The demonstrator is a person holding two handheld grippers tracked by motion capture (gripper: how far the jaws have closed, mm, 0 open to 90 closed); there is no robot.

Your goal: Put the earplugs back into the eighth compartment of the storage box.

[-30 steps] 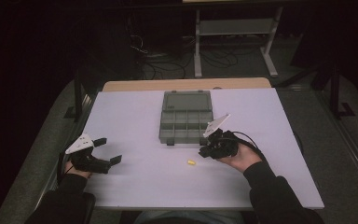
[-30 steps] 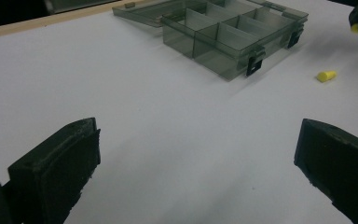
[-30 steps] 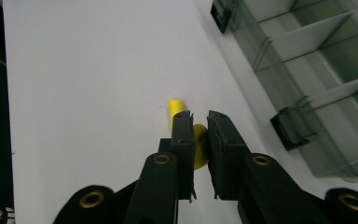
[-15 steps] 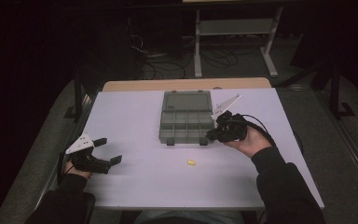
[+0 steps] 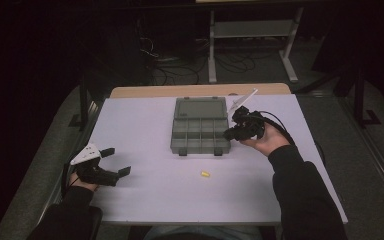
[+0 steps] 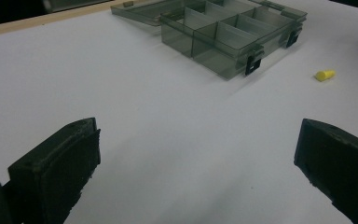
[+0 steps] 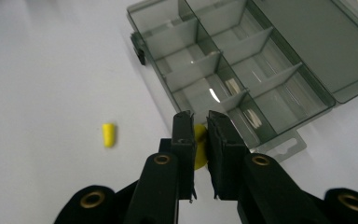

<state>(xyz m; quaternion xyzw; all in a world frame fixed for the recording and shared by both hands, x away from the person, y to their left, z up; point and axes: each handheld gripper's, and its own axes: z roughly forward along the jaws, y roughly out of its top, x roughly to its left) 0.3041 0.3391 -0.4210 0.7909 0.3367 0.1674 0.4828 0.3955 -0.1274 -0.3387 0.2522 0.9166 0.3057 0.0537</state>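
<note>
the right gripper [image 7: 199, 122] has its jaws drawn close around a small yellow plug [image 7: 199, 148], which shows as a yellow sliver pinched between the two black pads. in the high view this gripper [image 5: 228, 134] now sits at the right edge of the grey compartment box [image 5: 200, 131], whereas a second ago it was lower on the table, nearer the person and beside the loose piece; it has carried its catch up and across to the box. that suggests the pick is done and the drop into a compartment is the step in hand. in the right gripper view the open compartments lie just ahead of the jaw tips, the nearest corner cell close beneath them. a second yellow plug [image 5: 205, 174] lies on the white table [image 5: 140, 120] in front of the box, apart from both grippers. the left gripper [image 5: 119, 161] rests wide open and empty at the left, unmoved.
</note>
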